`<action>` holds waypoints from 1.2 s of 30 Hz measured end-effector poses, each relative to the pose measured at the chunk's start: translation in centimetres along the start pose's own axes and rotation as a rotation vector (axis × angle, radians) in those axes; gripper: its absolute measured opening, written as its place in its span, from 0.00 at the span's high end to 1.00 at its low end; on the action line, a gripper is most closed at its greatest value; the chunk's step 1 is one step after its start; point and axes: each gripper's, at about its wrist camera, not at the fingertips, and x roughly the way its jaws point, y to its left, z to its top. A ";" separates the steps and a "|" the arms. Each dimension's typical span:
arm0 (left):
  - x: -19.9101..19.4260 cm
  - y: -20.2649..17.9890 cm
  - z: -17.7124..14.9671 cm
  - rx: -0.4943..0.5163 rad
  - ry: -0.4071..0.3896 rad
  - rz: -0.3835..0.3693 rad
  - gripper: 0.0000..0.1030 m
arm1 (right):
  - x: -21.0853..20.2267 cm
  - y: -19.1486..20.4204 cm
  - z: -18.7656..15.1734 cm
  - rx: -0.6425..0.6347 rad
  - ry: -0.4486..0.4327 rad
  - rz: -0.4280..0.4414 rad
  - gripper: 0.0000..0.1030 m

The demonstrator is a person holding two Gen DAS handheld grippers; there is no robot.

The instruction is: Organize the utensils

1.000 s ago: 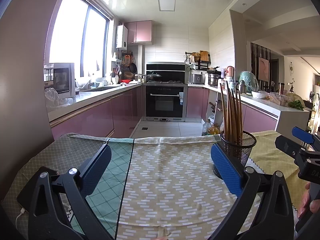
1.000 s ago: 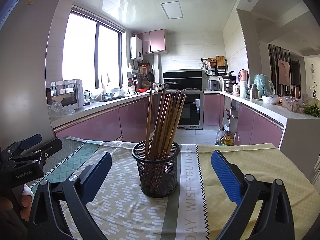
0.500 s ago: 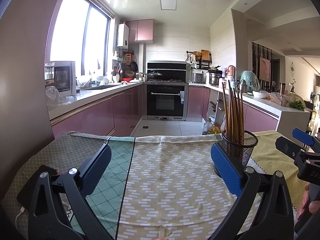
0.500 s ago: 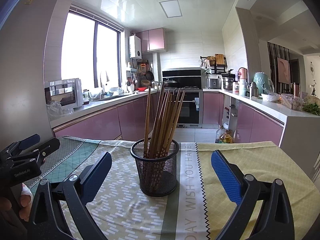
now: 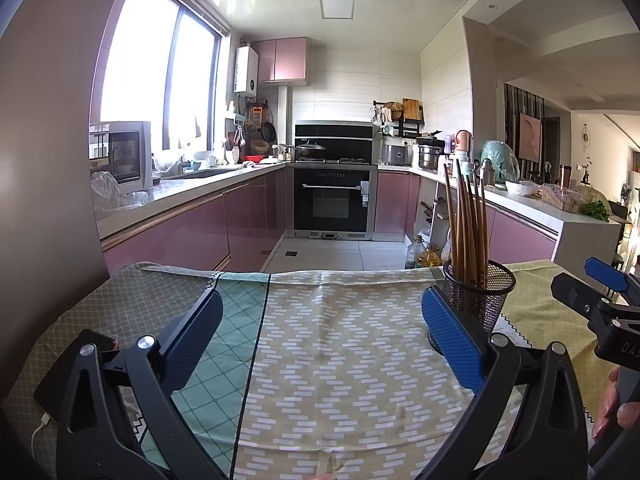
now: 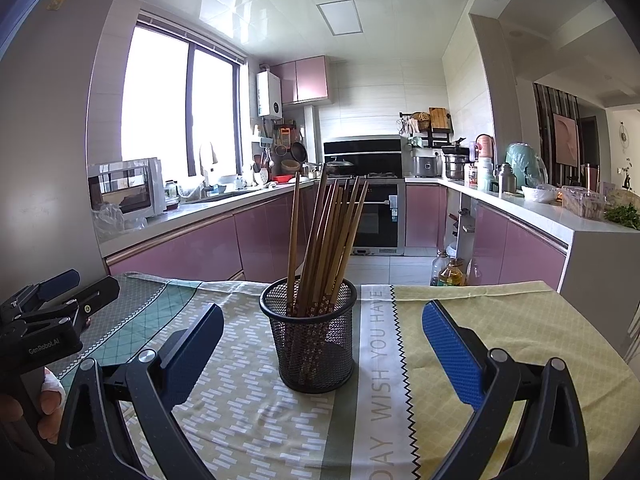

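Since earlier frame: slightly nearer to mesh holder point(image 6: 308, 336) of upright chopsticks point(image 6: 324, 232), centred between spread, empty right gripper point(image 6: 322, 356) fingers; at right edge beyond left gripper point(image 5: 320, 344), likewise spread, over worktop point(image 5: 340, 360).

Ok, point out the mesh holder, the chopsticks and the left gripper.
mesh holder point(image 6: 316, 354): right wrist view, front of its black wire wall.
chopsticks point(image 6: 320, 236): right wrist view, middle of the wooden bundle.
left gripper point(image 5: 320, 344): left wrist view, midway between its open blue fingertips.
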 end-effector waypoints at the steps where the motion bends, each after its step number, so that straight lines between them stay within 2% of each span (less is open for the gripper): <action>1: 0.0 0.0 0.0 0.000 0.001 0.000 0.05 | 0.0 0.0 0.0 -0.001 0.001 -0.001 0.06; 36: 0.1 -0.1 -0.3 0.000 0.009 -0.002 0.05 | 0.0 0.0 -0.3 0.007 0.004 -0.001 0.06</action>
